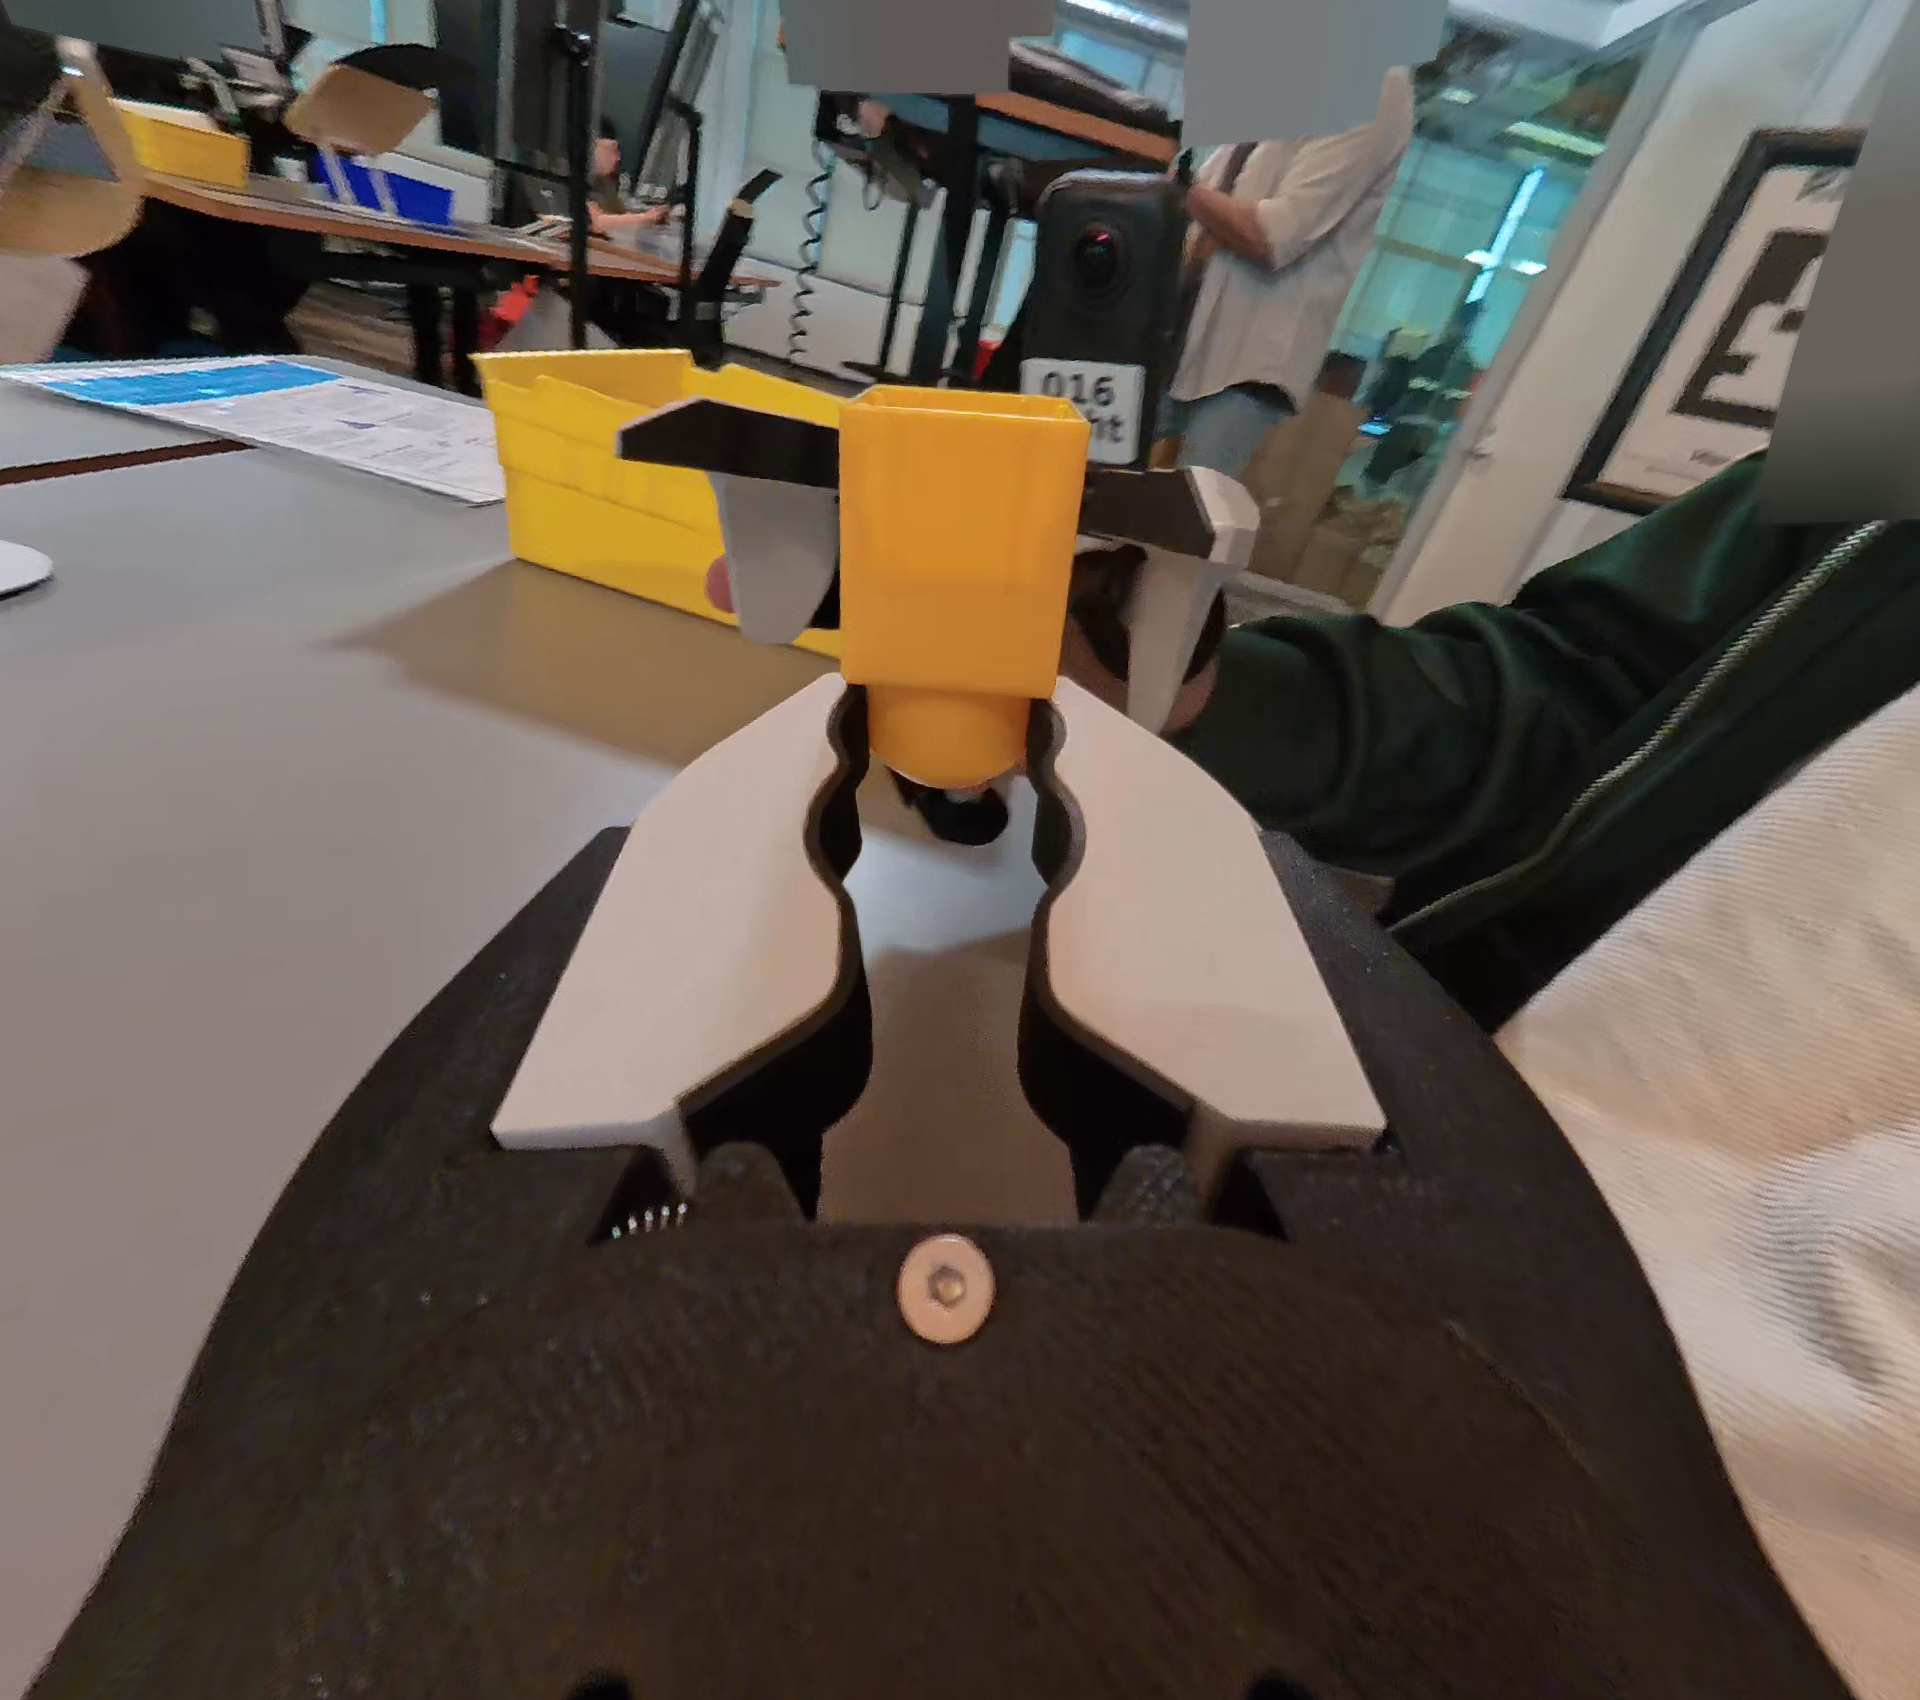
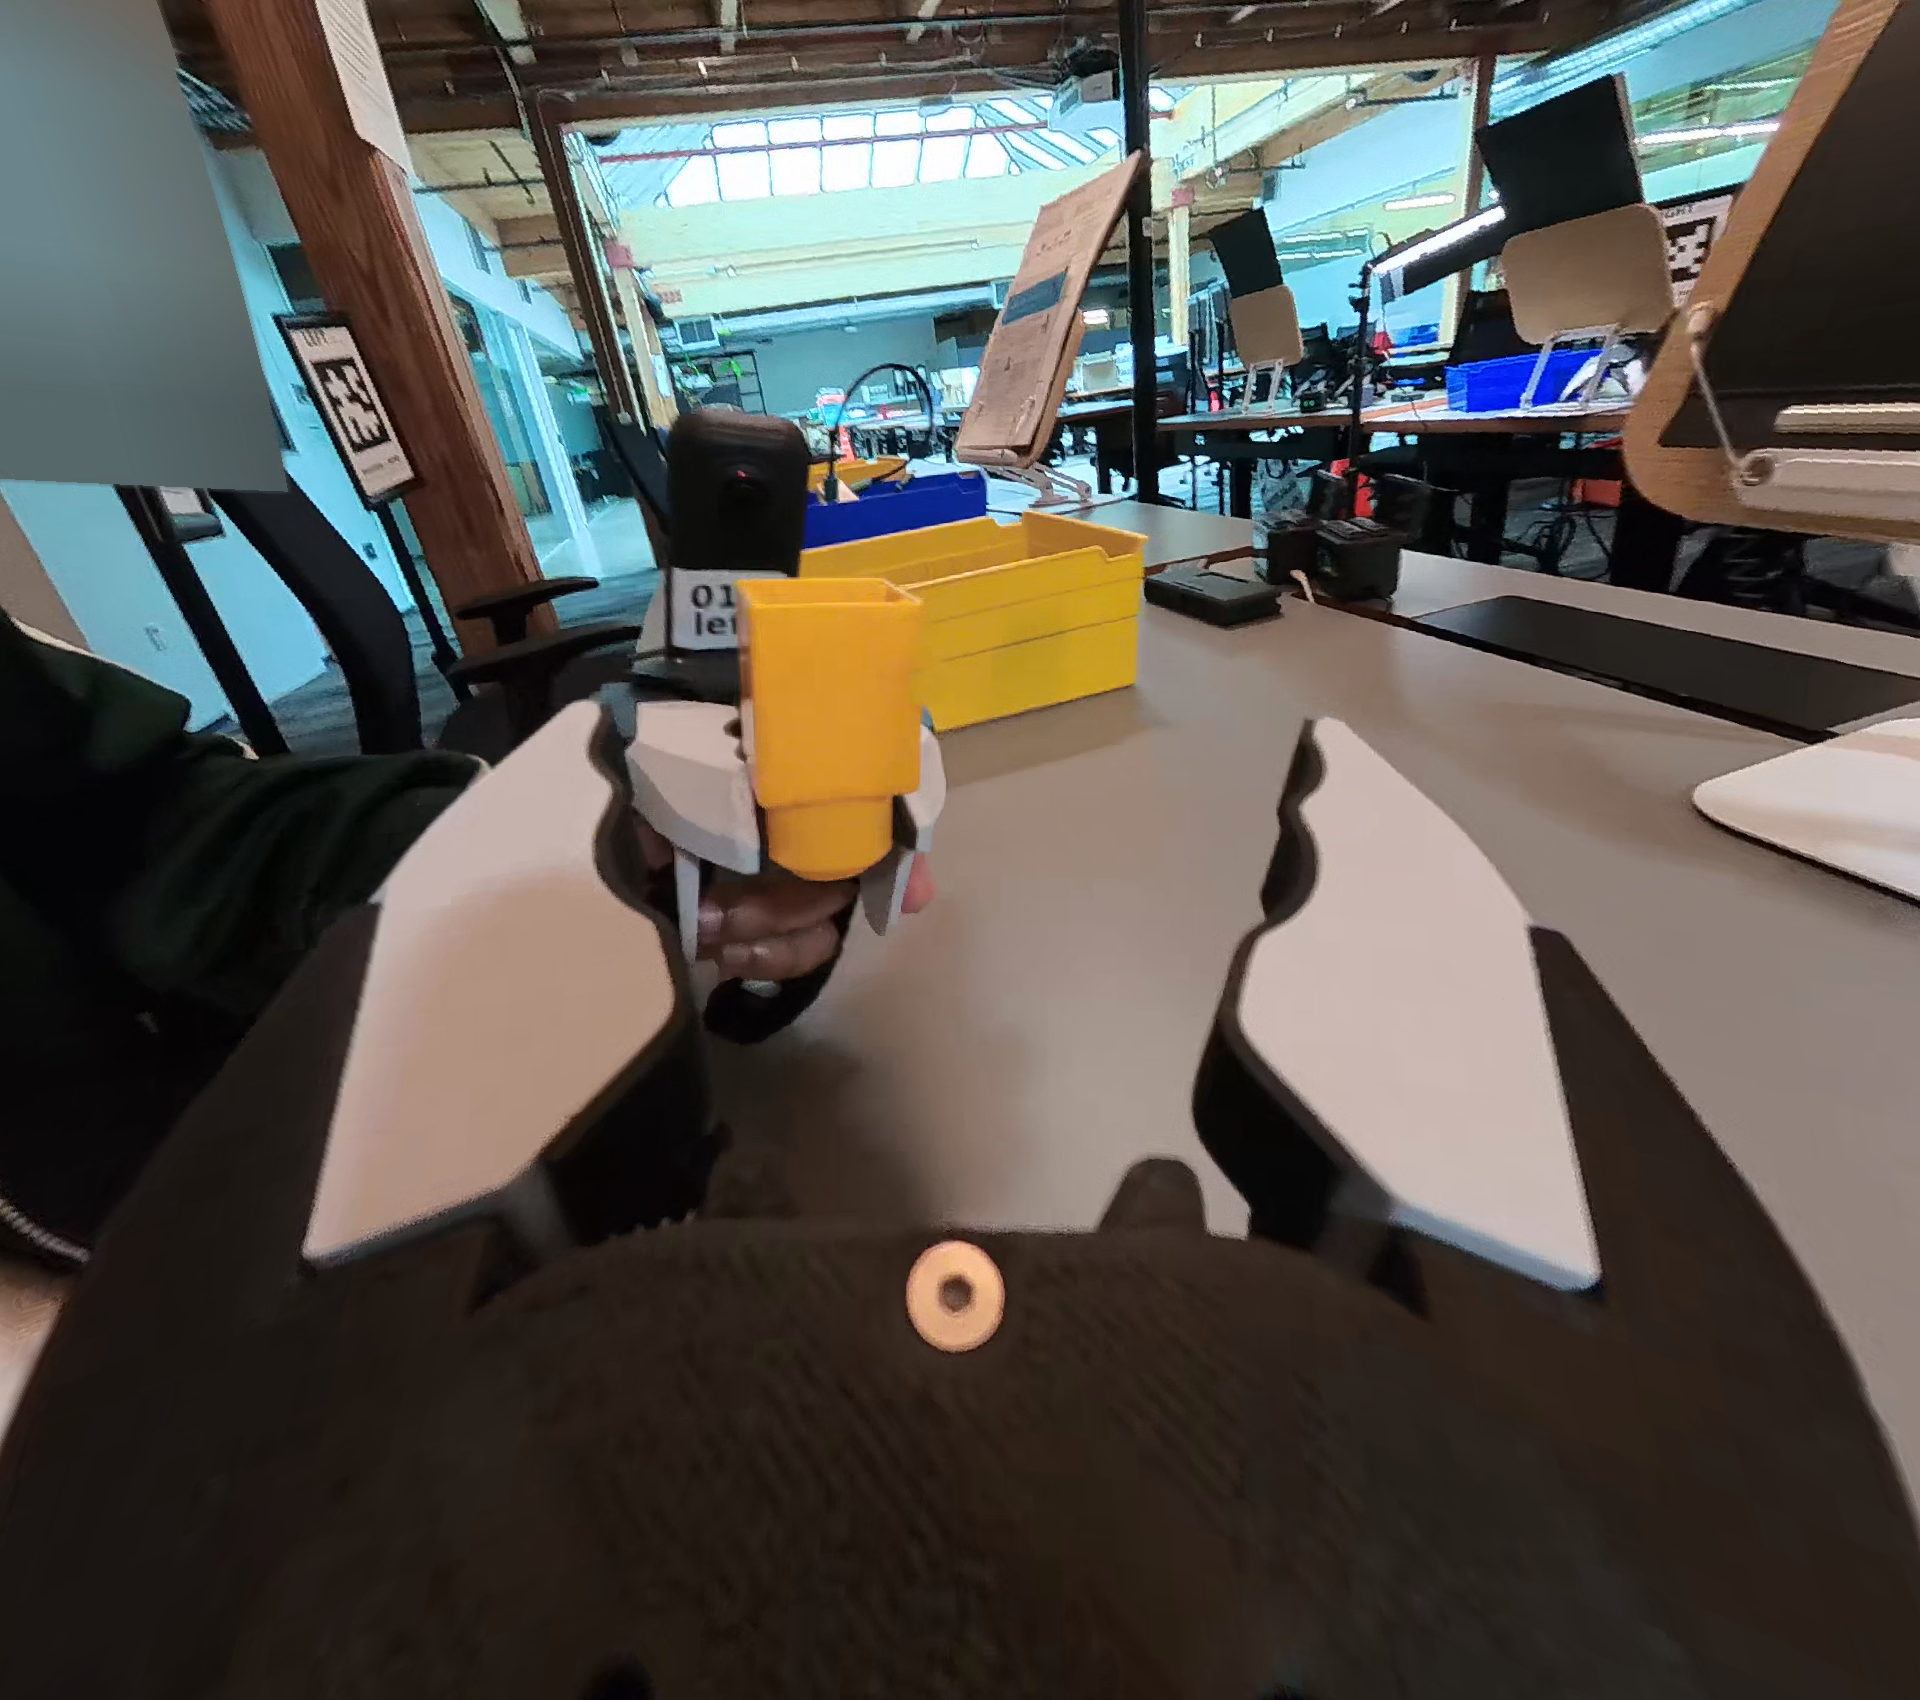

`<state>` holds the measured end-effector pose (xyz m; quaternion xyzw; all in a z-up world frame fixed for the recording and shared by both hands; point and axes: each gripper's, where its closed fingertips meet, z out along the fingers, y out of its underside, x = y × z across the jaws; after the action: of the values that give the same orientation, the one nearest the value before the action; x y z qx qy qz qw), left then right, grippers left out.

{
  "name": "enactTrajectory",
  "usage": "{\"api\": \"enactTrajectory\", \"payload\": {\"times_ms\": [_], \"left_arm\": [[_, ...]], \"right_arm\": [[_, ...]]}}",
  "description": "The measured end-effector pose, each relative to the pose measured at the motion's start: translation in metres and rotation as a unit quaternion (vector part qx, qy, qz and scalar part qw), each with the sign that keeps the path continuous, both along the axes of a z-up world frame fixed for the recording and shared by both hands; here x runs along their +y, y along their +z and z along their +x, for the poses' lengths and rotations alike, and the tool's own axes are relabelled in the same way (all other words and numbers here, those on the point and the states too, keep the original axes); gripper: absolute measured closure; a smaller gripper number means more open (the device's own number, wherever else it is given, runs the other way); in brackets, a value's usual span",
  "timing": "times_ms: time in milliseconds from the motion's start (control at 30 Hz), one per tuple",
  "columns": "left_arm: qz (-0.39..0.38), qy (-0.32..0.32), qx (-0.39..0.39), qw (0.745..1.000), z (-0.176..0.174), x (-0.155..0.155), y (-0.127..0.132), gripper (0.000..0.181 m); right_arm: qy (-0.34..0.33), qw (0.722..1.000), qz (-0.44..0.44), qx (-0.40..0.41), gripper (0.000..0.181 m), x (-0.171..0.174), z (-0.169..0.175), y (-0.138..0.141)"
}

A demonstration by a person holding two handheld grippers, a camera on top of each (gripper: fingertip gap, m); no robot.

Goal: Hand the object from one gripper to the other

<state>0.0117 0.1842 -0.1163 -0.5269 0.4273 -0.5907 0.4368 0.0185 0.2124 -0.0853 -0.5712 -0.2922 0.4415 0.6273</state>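
Left wrist view: my left gripper (image 1: 943, 741) is clamped on the round base of the yellow object (image 1: 961, 549), which stands upright at 12 o'clock above my fingers. My right gripper (image 1: 961, 507) faces me behind it, its fingers spread to either side of the object's square upper part, not touching as far as I can tell. The yellow bin (image 1: 603, 466) sits on the grey table (image 1: 260, 767) at 10 o'clock, its near edge just behind the object. Bare tabletop lies from 8 to 10 o'clock.

Right wrist view: my right gripper (image 2: 940, 840) is wide apart, holding nothing. The object (image 2: 831, 715) sits at 11 o'clock in the left gripper (image 2: 826, 829), near my left finger's tip. Bare tabletop spreads from 1 to 3 o'clock.
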Motion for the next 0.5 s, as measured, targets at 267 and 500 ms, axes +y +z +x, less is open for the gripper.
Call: {"api": "enactTrajectory", "payload": {"times_ms": [267, 500], "left_arm": [[0.061, 0.253, 0.102, 0.96, -0.018, 0.053, -0.019, 0.152], [0.125, 0.289, 0.138, 0.939, -0.001, 0.038, -0.021, 0.152]], "right_arm": [[-0.15, 0.986, -0.026, -0.071, 0.122, 0.015, 0.004, -0.011], [-0.18, 0.981, -0.059, -0.031, 0.118, 0.01, -0.012, -0.009]]}}
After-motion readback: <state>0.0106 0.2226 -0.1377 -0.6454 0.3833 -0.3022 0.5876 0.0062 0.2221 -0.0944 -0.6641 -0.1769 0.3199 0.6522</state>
